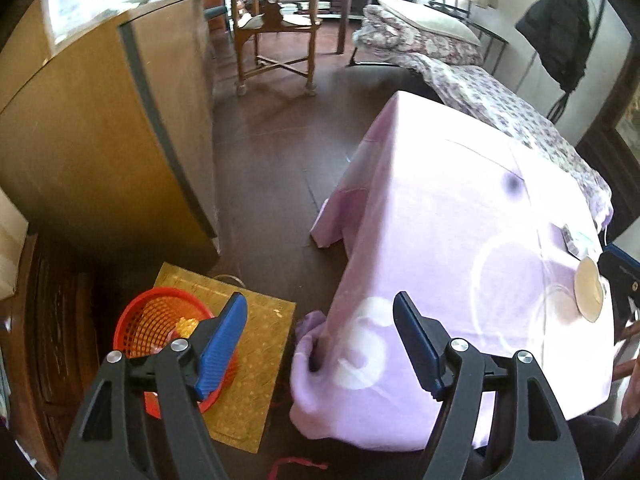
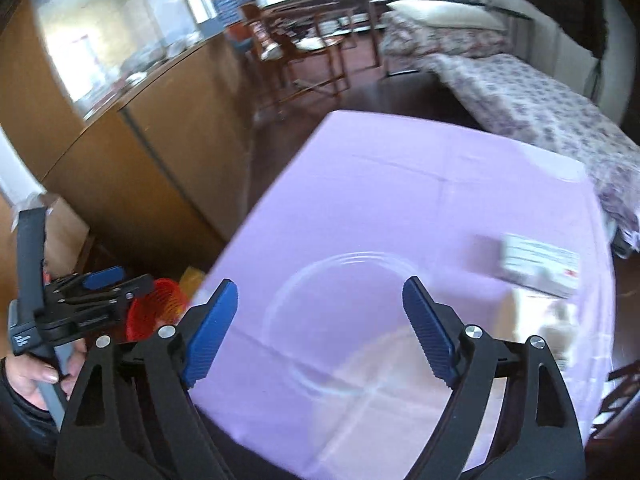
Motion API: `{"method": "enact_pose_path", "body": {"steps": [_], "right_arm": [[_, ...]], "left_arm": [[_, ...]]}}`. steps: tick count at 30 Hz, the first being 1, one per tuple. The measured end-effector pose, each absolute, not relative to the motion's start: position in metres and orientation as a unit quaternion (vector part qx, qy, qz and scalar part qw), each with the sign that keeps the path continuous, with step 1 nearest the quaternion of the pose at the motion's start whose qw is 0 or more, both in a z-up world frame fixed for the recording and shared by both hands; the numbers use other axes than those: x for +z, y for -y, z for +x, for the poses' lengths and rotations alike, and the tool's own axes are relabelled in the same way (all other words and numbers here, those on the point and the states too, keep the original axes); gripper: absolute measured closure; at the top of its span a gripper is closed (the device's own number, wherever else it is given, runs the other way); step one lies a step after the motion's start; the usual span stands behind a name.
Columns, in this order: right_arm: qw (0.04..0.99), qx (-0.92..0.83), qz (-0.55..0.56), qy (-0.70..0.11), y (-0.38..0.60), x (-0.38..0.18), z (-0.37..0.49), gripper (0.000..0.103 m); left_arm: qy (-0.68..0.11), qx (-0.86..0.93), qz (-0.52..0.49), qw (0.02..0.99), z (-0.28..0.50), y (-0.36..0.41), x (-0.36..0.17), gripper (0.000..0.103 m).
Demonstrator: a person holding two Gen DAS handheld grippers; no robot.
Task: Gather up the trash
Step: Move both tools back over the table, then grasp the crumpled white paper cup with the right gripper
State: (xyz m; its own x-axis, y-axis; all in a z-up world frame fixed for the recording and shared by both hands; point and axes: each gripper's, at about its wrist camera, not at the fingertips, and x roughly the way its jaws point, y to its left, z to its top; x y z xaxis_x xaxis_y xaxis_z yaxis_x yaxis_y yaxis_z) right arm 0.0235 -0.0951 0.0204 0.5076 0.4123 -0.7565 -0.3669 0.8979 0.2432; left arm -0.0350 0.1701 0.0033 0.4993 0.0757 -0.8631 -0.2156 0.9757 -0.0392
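1. The left gripper [image 1: 320,344] has its blue-padded jaws spread wide with nothing between them. It hangs over the near corner of a table covered by a lilac tablecloth [image 1: 448,216].
2. To the left of that corner, low down on the floor, a red mesh basket [image 1: 160,316] stands on a gold-patterned mat [image 1: 256,364]. Something pale and something gold lie inside the basket; what they are cannot be told. The left pad crosses in front of the basket's rim without touching it.
3. The right gripper [image 2: 316,328] is likewise wide open and empty, held above the tablecloth over a faint white ring pattern [image 2: 340,320].
4. On the right part of the table lies a white box with printed text [image 2: 540,268], blurred. Nearer the table's edge is a pale, blurred item [image 2: 560,320] that cannot be identified.
5. In the left wrist view a round cream-coloured disc [image 1: 590,288] sits near the table's right edge, with a small flat packet [image 1: 576,240] just behind it.
6. In the right wrist view a person's hand [image 2: 32,376] holds the left gripper's handle, beside the red basket.
7. A brown cabinet [image 1: 100,128] stands left of the table, a wooden chair [image 1: 276,28] farther back, and a bed with a floral cover [image 1: 500,96] behind the table.
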Motion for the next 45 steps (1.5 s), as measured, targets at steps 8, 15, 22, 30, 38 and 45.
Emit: {"method": "enact_pose_path", "body": {"steps": [8,15,22,30,38,45], "right_arm": [[0.881,0.176,0.037,-0.437,0.158,0.009,0.042,0.012],[0.887,0.145,0.048,-0.436,0.196,-0.007,0.05,0.008],[0.882,0.118,0.05,-0.454,0.222,-0.022,0.054,0.007],[0.875,0.1,0.02,-0.473,0.229,-0.039,0.062,0.007],[0.859,0.095,-0.006,-0.502,0.227,-0.055,0.067,0.007],[0.847,0.099,-0.013,-0.523,0.22,-0.066,0.071,0.007]], "left_arm": [[-0.502,0.068,-0.044,0.861,-0.011,-0.13,0.001,0.028],[-0.506,0.055,-0.038,0.86,0.012,-0.097,-0.003,0.023],[-0.515,0.016,-0.033,0.856,0.038,-0.047,-0.018,0.022],[-0.521,-0.028,-0.015,0.853,0.058,0.006,-0.031,0.022],[-0.528,-0.031,-0.018,0.848,0.068,0.015,-0.044,0.021],[-0.533,-0.031,-0.019,0.845,0.067,0.015,-0.047,0.021]]}}
